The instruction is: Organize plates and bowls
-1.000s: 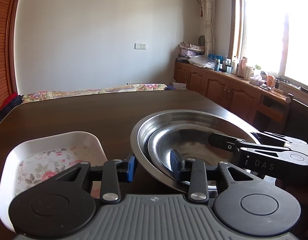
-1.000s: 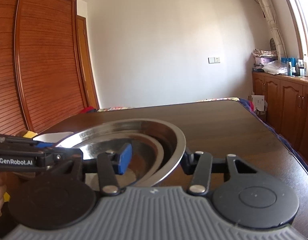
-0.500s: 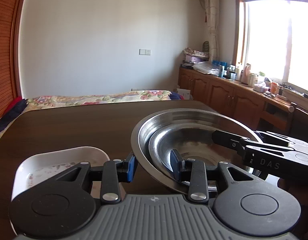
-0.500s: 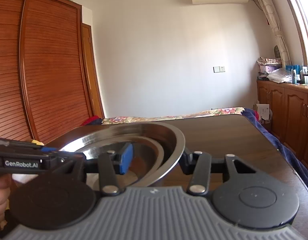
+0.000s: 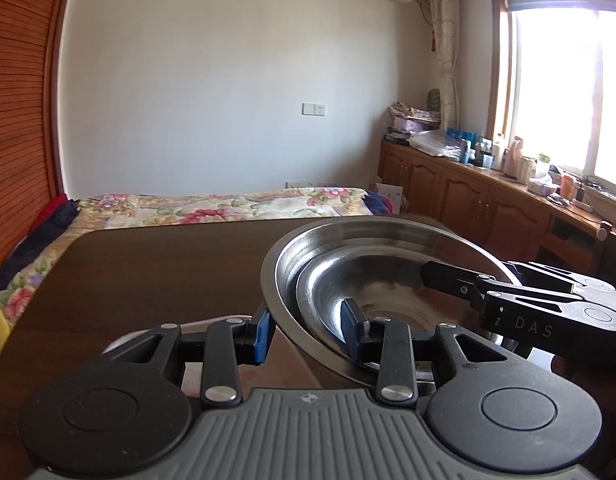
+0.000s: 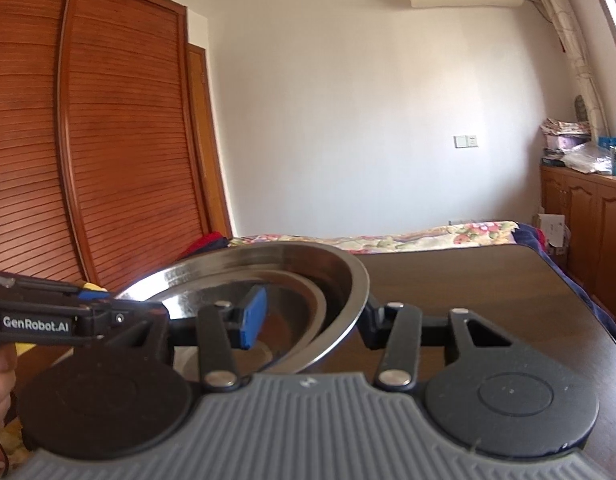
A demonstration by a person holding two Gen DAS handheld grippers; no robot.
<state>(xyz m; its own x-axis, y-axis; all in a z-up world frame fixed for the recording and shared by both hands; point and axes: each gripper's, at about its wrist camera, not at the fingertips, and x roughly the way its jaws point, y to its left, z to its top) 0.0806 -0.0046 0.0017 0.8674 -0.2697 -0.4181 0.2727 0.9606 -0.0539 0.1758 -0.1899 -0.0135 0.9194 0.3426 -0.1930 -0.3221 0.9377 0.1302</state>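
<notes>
bare table [image 5: 155, 264] ahead, white dish [image 5: 211, 320] below

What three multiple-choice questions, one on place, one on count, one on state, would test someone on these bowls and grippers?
1. Where does the smaller steel bowl sit?
A. Inside the larger steel bowl
B. Upside down on the table
C. On the bed

2. How many grippers grip the bowls' rim?
A. None
B. One
C. Two

3. How are the bowls held?
A. Lying flat
B. Tilted
C. Turned over

Answers:
1. A, its rim lies within the larger bowl's wall.
2. C, the left gripper straddles the near rim in the left wrist view, the right gripper the opposite rim.
3. B, the rim slopes in both views.
</notes>
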